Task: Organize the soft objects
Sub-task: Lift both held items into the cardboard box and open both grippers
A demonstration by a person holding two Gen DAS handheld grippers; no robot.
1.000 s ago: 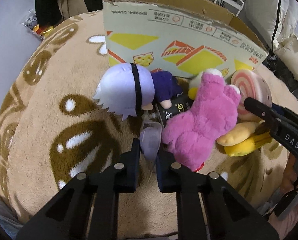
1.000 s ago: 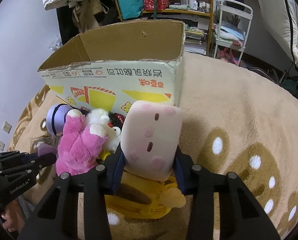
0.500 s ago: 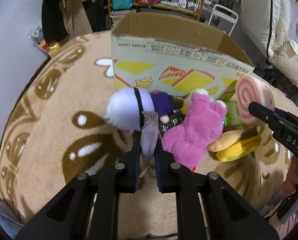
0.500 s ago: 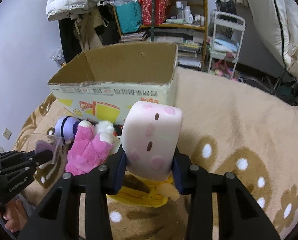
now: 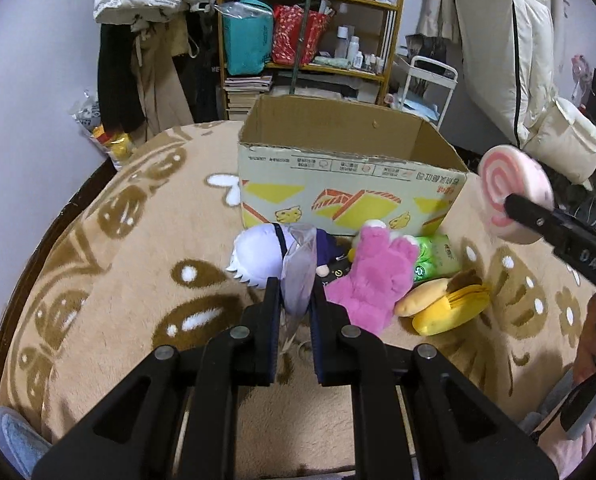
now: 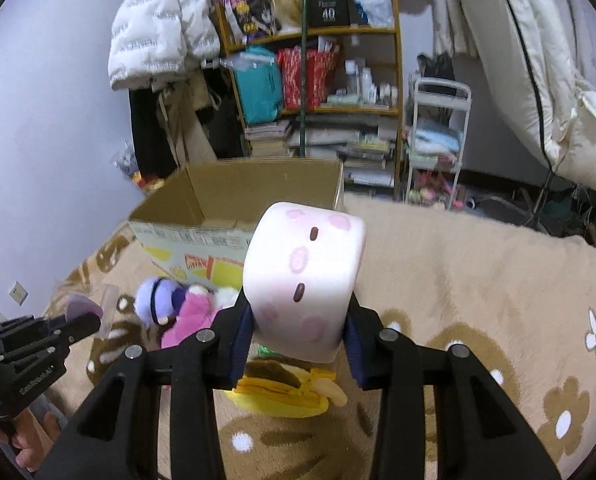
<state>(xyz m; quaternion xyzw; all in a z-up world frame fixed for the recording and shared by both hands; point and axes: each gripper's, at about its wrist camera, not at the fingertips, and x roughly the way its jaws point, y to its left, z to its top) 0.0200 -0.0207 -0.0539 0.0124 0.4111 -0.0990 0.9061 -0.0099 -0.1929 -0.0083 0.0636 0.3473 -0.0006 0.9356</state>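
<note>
On the brown patterned blanket point(image 5: 118, 280), the left gripper point(image 5: 294, 300) has its jaws clamped on a floppy grey-purple pouch point(image 5: 298, 276). Just beyond lie a white-haired doll point(image 5: 256, 254), a pink plush point(image 5: 371, 284) and a yellow plush point(image 5: 445, 308), before an open cardboard box point(image 5: 345, 184). The right gripper point(image 6: 298, 332), whose jaws have just been closing, squeezes a pink-and-white roll cushion point(image 6: 303, 280) held above the blanket.

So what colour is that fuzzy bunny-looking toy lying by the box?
Bright pink; the plush toy shows best in the left wrist view.
</note>
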